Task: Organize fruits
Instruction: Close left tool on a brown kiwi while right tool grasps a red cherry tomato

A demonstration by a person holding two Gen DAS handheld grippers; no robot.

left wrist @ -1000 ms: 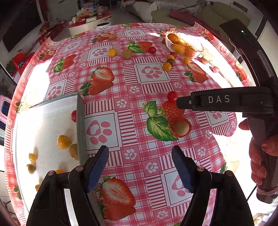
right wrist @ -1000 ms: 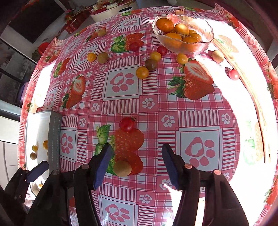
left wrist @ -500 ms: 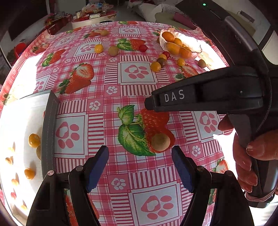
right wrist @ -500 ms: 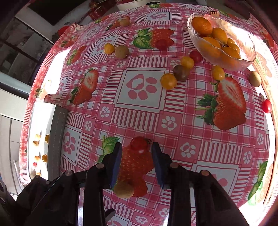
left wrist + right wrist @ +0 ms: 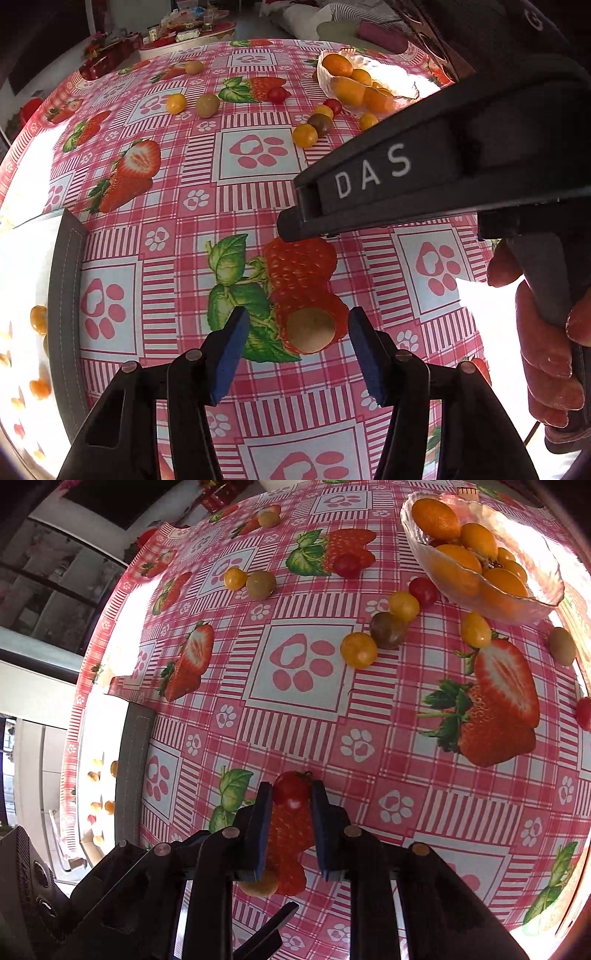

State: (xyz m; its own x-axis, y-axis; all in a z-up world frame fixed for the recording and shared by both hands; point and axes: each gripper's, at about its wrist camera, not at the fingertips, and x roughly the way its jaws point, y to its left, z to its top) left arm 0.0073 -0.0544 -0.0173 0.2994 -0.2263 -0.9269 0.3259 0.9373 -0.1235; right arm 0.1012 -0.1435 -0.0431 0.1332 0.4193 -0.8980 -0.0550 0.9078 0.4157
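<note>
- The right claw (image 5: 291, 805) pinches the red cherry tomato (image 5: 291, 788) at its pad tips, dead ahead at 12 o'clock, so that one looks grabbed.
- The left claw (image 5: 295, 332) is spread wide, with the tan round fruit (image 5: 311, 330) sitting on the surface (image 5: 258, 221) between its pads, a bit toward the 1 o'clock side pad.
- The tray (image 5: 66, 295) lies off at 9 o'clock, so the left claw is nearer to it.

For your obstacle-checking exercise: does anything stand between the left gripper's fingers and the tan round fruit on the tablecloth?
Nothing visible does. The tan round fruit lies on the printed strawberry, in the open gap of the left gripper. The right gripper, shut on a red cherry tomato, sits farther ahead.
</note>
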